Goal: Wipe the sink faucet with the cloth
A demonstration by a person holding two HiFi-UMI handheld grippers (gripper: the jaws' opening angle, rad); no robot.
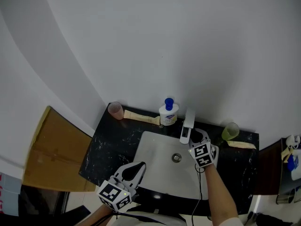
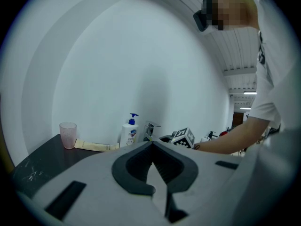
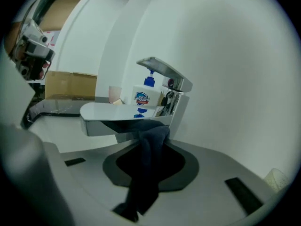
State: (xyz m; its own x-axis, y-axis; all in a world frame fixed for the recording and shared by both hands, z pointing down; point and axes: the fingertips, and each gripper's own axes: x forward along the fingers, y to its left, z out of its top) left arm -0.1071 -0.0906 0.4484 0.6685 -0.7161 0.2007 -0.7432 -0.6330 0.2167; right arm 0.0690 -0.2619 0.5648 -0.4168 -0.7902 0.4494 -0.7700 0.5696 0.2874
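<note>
At one faucet [image 3: 122, 113], right hand-held gripper [image 3: 152, 136] pinches one cloth [image 3: 145, 173]; left hand-held gripper [image 2: 151, 146] closed.

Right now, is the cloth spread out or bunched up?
Bunched up: the cloth hangs as a narrow dark twist pinched in the right gripper, its top end reaching the underside of the faucet.

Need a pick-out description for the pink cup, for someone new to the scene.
Start at the black counter around the white sink. At its back left corner, left of the blue-capped soap bottle, stands the pink cup. The other cup, right of the faucet, is green.
</note>
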